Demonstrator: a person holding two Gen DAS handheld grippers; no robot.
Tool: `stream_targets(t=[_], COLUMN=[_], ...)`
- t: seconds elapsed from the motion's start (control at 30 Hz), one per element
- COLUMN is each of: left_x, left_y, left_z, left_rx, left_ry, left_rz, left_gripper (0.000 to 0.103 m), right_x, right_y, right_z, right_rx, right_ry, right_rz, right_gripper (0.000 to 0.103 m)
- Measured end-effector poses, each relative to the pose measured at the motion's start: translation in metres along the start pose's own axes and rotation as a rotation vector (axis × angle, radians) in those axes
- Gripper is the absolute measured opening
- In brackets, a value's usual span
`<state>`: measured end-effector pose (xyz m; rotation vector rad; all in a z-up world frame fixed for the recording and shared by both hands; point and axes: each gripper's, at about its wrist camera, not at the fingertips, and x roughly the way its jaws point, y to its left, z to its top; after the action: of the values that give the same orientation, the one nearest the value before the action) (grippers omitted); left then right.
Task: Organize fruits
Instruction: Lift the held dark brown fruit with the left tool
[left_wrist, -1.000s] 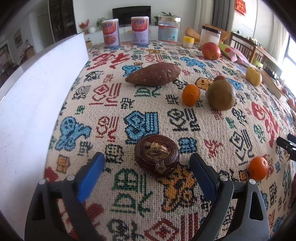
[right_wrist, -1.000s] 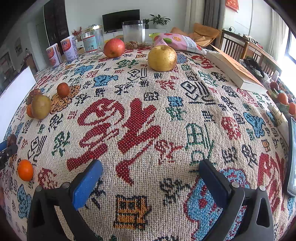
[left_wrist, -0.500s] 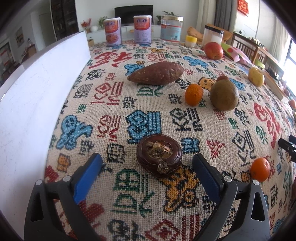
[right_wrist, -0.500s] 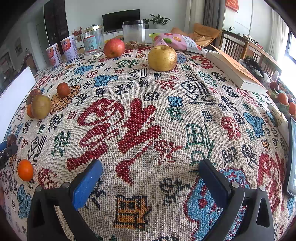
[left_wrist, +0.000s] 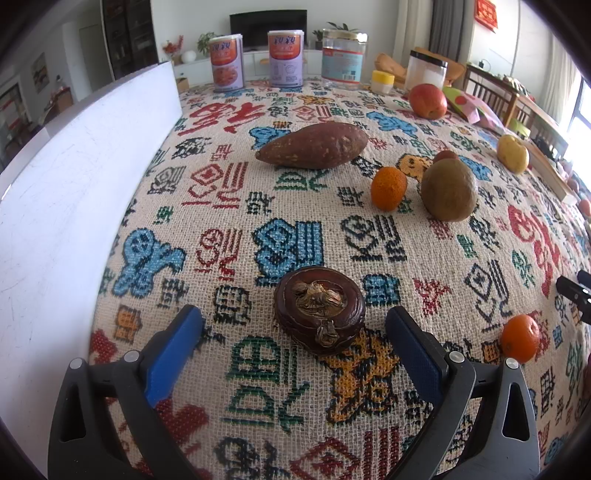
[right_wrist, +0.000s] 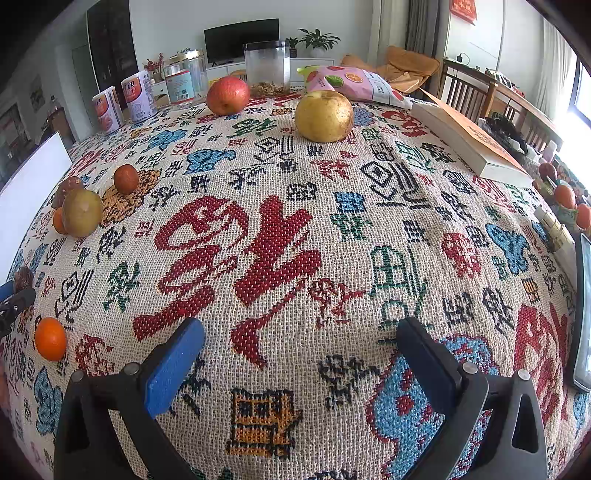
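Hidden: a reddish fruit peeks out behind the brown kiwi-like fruit; its kind is unclear.
Cut off: only a black tip of the right hand-held gripper shows at the left view's edge.
Mangosteen: dark brown, round and flattened, dried calyx on top, resting on the woven cloth of the table.
Left hand-held gripper: jaws spread wide, the mangosteen between them, pads clear of it.
Right hand-held gripper: jaws wide apart over bare cloth, holding nothing.
Left view only: sweet potato, white board.
Right view only: book, snack bag, close yellow pear.
Both views: small orange near the front edge.
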<state>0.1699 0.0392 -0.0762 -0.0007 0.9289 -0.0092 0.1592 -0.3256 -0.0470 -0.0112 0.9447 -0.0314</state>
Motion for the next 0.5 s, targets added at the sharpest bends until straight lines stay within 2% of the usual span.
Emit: stream_targets(t=[0.5], left_x=[0.0013], left_y=[0.0024], left_z=[0.0002], left_rx=[-0.006], left_ry=[0.003], left_rz=[0.001], left_gripper=[0.102], right_x=[-0.0002], right_y=[-0.0001], right_z=[0.0002], right_rx=[-0.001], right_ry=[0.0], right_rz=[-0.001], right_gripper=[0.103])
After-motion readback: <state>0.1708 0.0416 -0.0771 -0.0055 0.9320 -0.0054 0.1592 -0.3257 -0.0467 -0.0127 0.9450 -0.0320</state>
